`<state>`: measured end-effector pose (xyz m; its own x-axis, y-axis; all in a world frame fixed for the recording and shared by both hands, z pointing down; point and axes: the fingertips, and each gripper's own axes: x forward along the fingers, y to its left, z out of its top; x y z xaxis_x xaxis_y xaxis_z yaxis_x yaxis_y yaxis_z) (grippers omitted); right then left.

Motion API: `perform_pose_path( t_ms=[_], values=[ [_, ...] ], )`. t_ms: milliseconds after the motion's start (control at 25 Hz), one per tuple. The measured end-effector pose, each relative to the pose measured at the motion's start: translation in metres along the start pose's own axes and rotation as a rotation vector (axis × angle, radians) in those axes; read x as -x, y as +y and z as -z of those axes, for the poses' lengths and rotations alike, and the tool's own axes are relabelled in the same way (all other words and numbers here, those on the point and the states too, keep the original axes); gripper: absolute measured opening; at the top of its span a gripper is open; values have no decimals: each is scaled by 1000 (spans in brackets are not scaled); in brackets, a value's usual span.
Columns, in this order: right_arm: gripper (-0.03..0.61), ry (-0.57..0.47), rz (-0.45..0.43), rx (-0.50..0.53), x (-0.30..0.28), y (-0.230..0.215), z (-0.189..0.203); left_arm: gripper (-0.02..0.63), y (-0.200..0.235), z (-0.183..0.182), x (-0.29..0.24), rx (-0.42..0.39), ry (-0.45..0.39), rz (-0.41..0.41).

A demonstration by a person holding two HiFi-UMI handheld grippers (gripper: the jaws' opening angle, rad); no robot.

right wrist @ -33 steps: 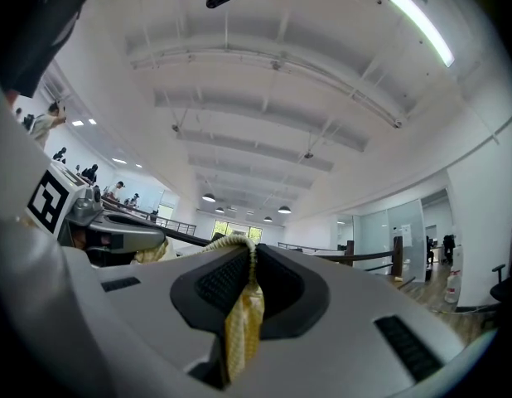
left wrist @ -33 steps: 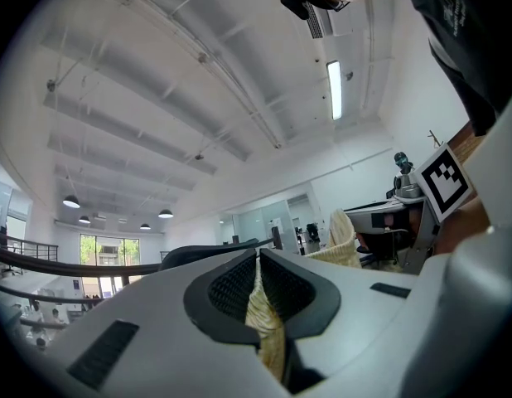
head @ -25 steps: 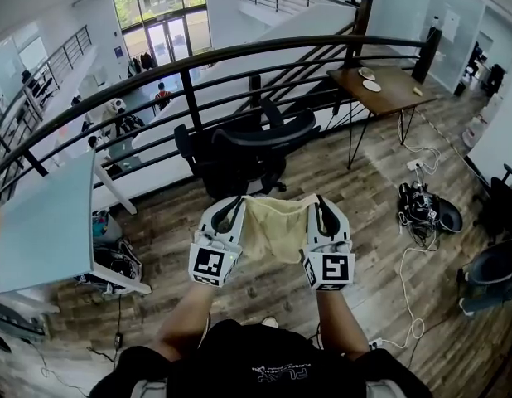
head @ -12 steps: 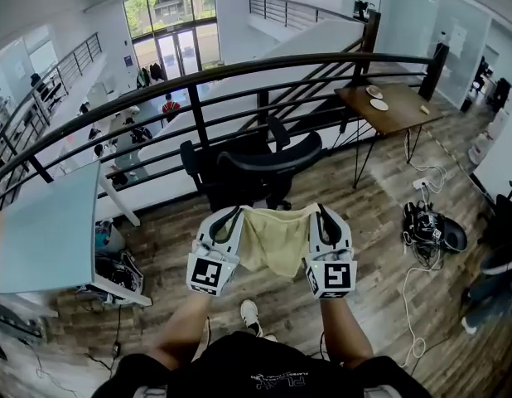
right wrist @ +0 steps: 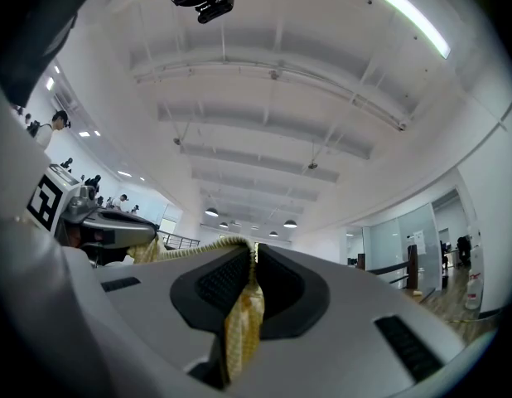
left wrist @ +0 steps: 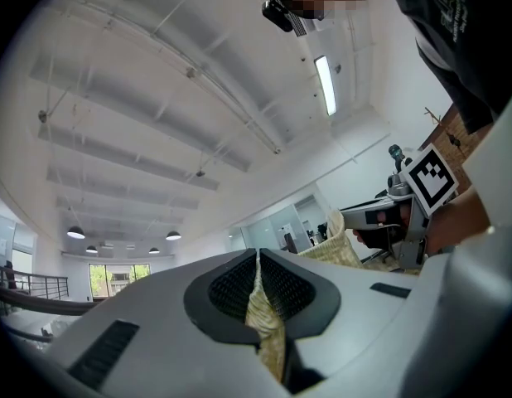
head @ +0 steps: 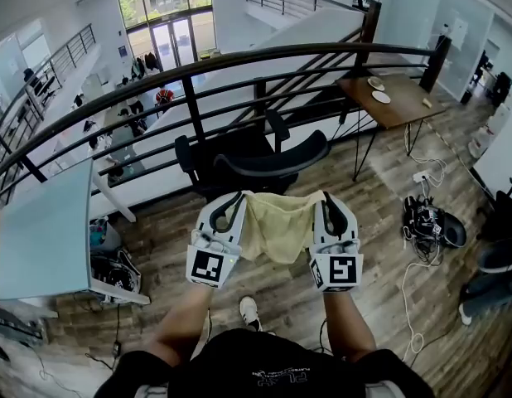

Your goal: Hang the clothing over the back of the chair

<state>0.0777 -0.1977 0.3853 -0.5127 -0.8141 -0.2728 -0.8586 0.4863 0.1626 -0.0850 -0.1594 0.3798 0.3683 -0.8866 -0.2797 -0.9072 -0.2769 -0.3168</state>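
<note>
On the left, one top corner of the yellowish clothing (head: 277, 226) is gripped by the left gripper (head: 229, 208). In the left gripper view the clothing is seen pinched betw. the dark pads (left wrist: 231, 287). In the middle, the clothing is held up in the air, spread out and hanging down, approx. level w/ the chair's back. On the right, the other top corner is clamped by the right gripper (head: 332, 210). The top edge is probably kept stretched so that it can be laid across the backrest. The black chair (head: 272, 162) is seen just ahead, near the railing (head: 190, 98), and is not yet touched by the clothing.
</note>
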Motion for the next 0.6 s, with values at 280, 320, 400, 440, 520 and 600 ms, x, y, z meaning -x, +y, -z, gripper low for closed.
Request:
perform_pose_path(
  t_ms=[280, 320, 400, 440, 520, 600],
  values=[
    [41, -48, -10, 45, -41, -1, -7, 26, 28, 4, -25, 11, -28, -18],
    [41, -56, -7, 47, -47, -3, -9, 25, 31, 3, -29, 17, -32, -21],
    [41, -68, 0, 48, -56, -7, -12, 26, 39, 2, -36, 24, -40, -26],
    [41, -73, 4, 49, -60, -8, -13, 25, 42, 1, -38, 24, -44, -26],
    [41, -81, 11, 53, -68, -10, -17, 25, 49, -1, -43, 23, -53, -24],
    [41, -92, 16, 63, -76, -12, -24, 25, 57, -5, -49, 22, -65, -23]
  ],
)
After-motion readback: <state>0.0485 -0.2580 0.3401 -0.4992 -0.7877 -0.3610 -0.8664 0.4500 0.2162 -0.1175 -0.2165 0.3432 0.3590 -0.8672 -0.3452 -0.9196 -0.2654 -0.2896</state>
